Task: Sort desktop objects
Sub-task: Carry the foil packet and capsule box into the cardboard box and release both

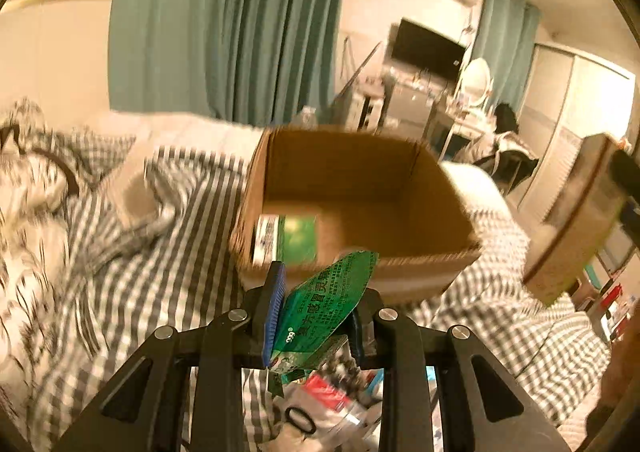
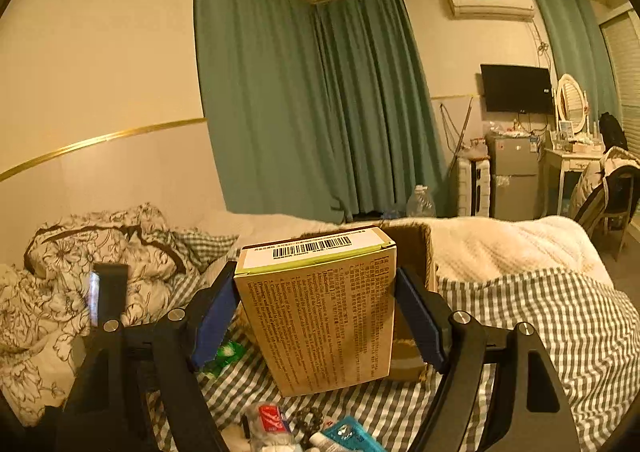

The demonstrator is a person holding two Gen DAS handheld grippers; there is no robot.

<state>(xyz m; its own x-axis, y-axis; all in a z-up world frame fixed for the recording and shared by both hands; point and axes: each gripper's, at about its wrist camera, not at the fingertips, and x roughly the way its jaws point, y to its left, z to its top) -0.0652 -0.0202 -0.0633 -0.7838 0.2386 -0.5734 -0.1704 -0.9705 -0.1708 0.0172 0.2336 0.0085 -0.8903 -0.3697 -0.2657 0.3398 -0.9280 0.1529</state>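
Observation:
My left gripper (image 1: 316,316) is shut on a green medicine sachet (image 1: 328,304) and holds it just in front of an open cardboard box (image 1: 360,188) on the bed. A green and white medicine box (image 1: 286,238) lies inside the cardboard box at its near left. My right gripper (image 2: 316,312) is shut on a tan medicine box (image 2: 320,312) with a barcode on top, held upright above the bed. The cardboard box (image 2: 412,248) shows partly behind it. The left gripper's body (image 2: 108,292) shows at the left in the right wrist view.
A grey checked bedsheet (image 1: 160,252) covers the bed, with a floral quilt (image 2: 60,292) at left and a white blanket (image 2: 500,244) at right. Small items lie below the grippers: a clear bag with a red label (image 2: 270,422), a teal packet (image 2: 348,436), a black ring (image 1: 300,420).

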